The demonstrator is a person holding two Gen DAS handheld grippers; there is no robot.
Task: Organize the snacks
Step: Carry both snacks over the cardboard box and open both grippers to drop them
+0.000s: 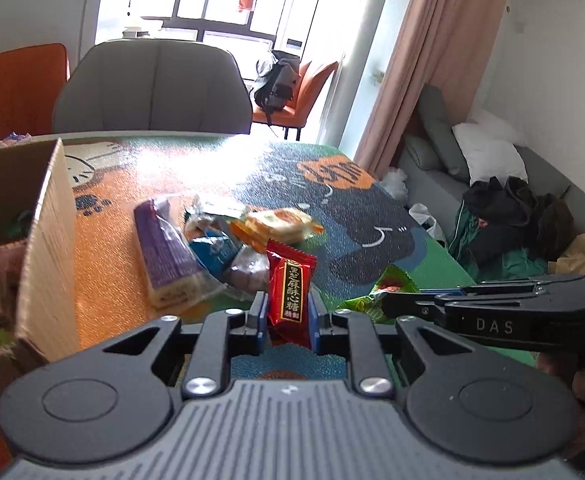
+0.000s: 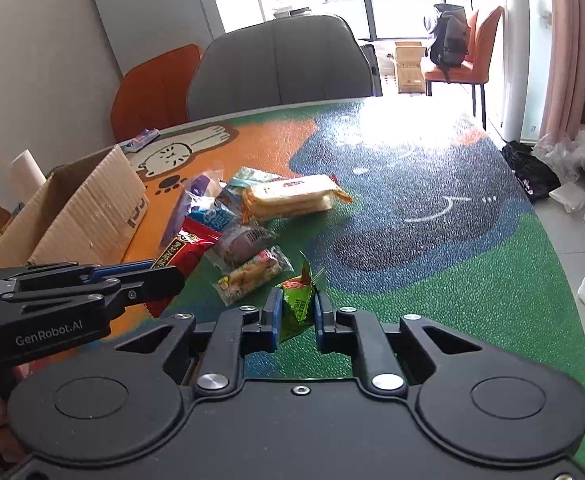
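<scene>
Left hand-held gripper (image 1: 288, 312): jaws closed on a red candy packet (image 1: 290, 286), which stands upright between the blue pads, clear of the tabletop (image 1: 372, 216). Right hand-held gripper (image 2: 298, 314): jaws closed on a green snack packet (image 2: 298, 300), likewise pinched between its pads. The two grippers sit side by side, each visible at the edge of the other's view. Beyond them, a loose heap of wrapped snacks lies on the patterned tabletop: a purple-wrapped bar (image 1: 164, 252), a blue packet (image 1: 212, 250), an orange-edged biscuit pack (image 2: 292, 196) and a clear bag of small crackers (image 2: 252, 276). An open cardboard box (image 2: 88, 208) stands just left of the heap. A grey chair (image 1: 152, 88) faces the far edge.
</scene>
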